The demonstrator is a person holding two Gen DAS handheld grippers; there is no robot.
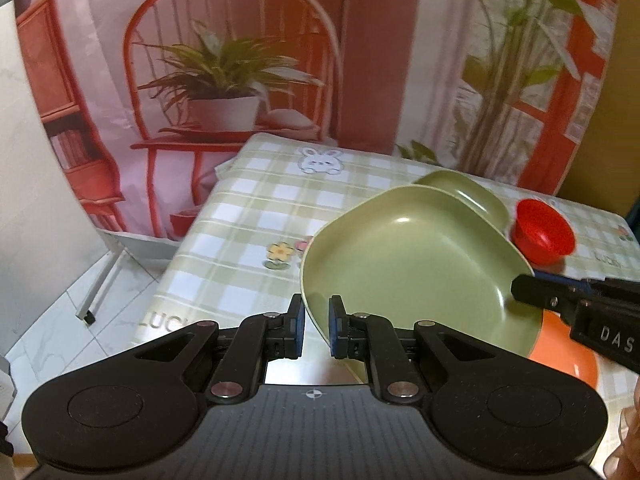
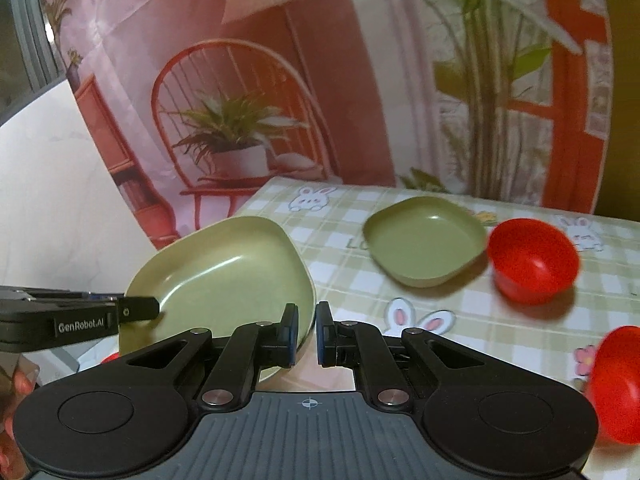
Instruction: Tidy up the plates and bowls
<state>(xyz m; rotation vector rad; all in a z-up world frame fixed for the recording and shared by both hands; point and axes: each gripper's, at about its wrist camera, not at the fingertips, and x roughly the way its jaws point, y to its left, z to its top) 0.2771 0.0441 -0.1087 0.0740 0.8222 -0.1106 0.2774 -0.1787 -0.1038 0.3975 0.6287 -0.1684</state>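
Both tools, left tool (image 1: 317, 326) and right tool (image 2: 307, 334), are clamped on opposite rims of large green plate (image 1: 412, 268), judged light, rigid, glossy-slippery, so rim-gripped.

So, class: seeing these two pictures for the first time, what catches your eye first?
A large green plate held off the table, its rim pinched by the left gripper and the right gripper. Behind it, on the checked tablecloth, sit a smaller green plate and a bright red bowl.

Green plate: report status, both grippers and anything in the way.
Left gripper and right gripper both shut on large green plate, lifted, tilted. Second green plate and red bowl on table ahead.
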